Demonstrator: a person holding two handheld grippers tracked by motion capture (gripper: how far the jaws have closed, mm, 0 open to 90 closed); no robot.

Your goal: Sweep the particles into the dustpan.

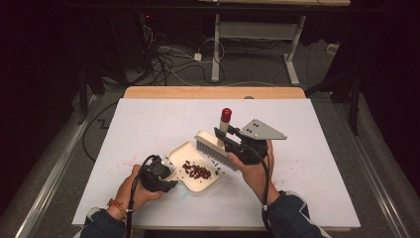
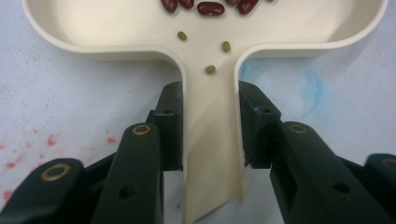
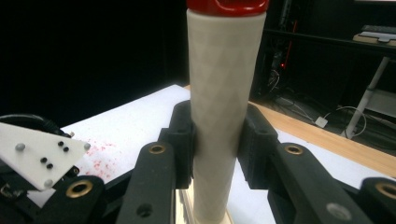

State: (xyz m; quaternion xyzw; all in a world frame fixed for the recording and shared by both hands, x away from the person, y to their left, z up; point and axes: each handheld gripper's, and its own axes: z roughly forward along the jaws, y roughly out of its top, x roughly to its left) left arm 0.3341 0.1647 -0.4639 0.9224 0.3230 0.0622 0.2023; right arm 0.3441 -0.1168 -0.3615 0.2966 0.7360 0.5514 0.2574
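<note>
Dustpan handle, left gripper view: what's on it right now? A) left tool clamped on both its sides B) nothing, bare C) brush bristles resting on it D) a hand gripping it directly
A: in the left gripper view the left tool has its two black pads pressed against either side of the cream dustpan handle, with small green beans lying on the handle just ahead of them.

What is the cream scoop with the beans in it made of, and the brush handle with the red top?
The cream dustpan looks like smooth moulded plastic: thin rounded walls, soft sheen. The cream brush handle also looks plastic, matte, with a faint diamond pattern on its surface. Its red cap is glossy, probably plastic or rubber; I cannot tell which.
</note>
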